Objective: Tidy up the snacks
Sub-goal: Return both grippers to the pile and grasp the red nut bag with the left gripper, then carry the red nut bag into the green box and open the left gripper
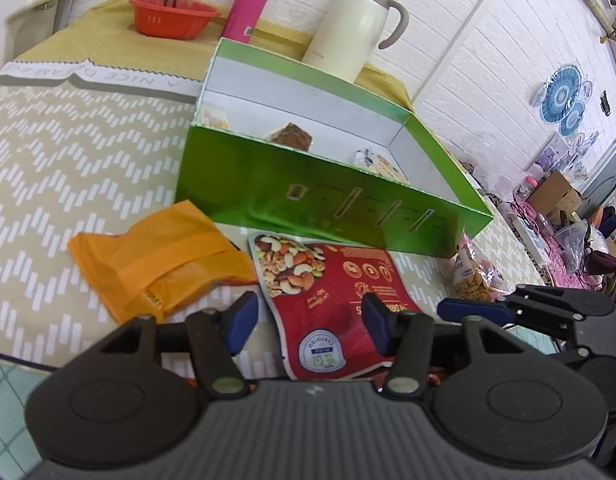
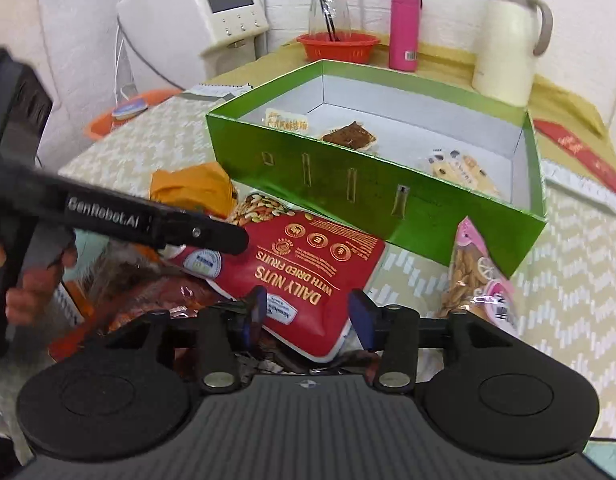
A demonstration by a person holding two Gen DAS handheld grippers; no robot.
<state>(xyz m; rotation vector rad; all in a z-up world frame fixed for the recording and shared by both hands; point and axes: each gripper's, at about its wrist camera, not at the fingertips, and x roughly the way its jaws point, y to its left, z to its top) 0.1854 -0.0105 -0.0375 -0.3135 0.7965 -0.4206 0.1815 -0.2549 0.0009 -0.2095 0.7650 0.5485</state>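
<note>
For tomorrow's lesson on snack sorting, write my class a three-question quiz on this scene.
1. True or false: the green box already holds some snacks.
2. Which packet lies between the fingers of the right hand-held gripper? A) orange packet B) red nuts packet C) pink packet
3. What stands in the red basket?

Key: 1 true; 2 B; 3 a glass bottle with black straws.

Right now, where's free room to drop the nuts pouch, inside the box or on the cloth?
Inside the green box: bare floor along the back wall, between the chocolate bar and the packet at its right end. On the cloth: open stretch left of the box. Crowded in front: orange bag, red nuts pouch, pink almond bag.
</note>
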